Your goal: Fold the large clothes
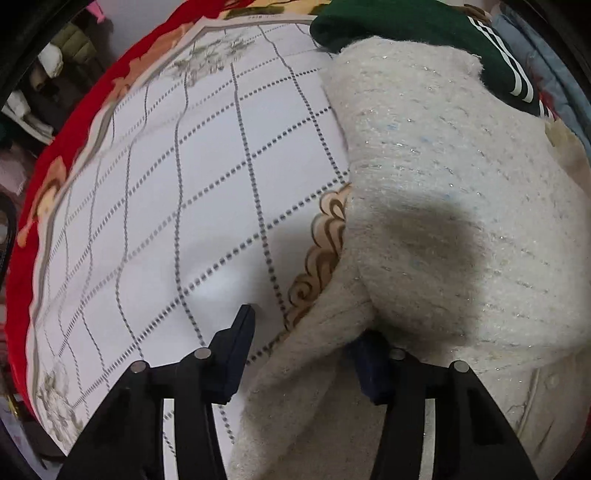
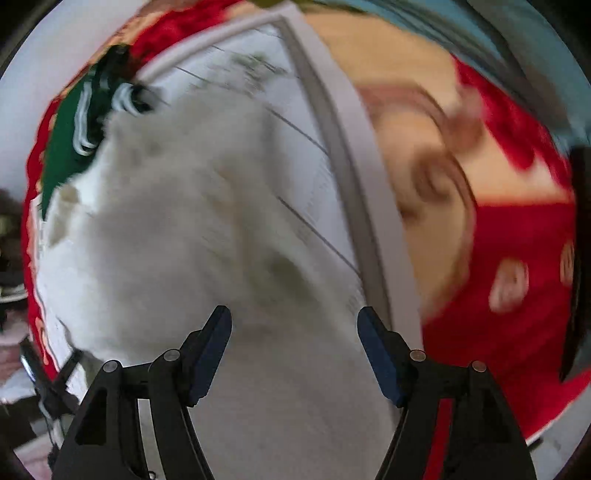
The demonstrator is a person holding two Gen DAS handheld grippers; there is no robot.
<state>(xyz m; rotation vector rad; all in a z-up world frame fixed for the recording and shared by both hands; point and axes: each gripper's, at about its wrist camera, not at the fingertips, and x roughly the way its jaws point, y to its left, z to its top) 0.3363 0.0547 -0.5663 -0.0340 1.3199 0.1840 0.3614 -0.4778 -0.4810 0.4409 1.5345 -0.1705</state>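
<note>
A fuzzy cream-white sweater (image 1: 436,192) lies on a white quilted bedspread (image 1: 177,184) with a dotted grid. In the left wrist view, my left gripper (image 1: 306,332) is open, its jaws wide apart. A fold of the sweater's edge lies between the fingers and covers the tip of the right finger (image 1: 369,365). In the blurred right wrist view, my right gripper (image 2: 294,325) is open and empty just above the sweater (image 2: 177,229).
A dark green garment with white stripes (image 1: 424,33) lies beyond the sweater, also in the right wrist view (image 2: 70,144). The bedspread has a red flowered border (image 1: 33,199) (image 2: 517,258). Hanging clothes (image 1: 44,74) fill the far left.
</note>
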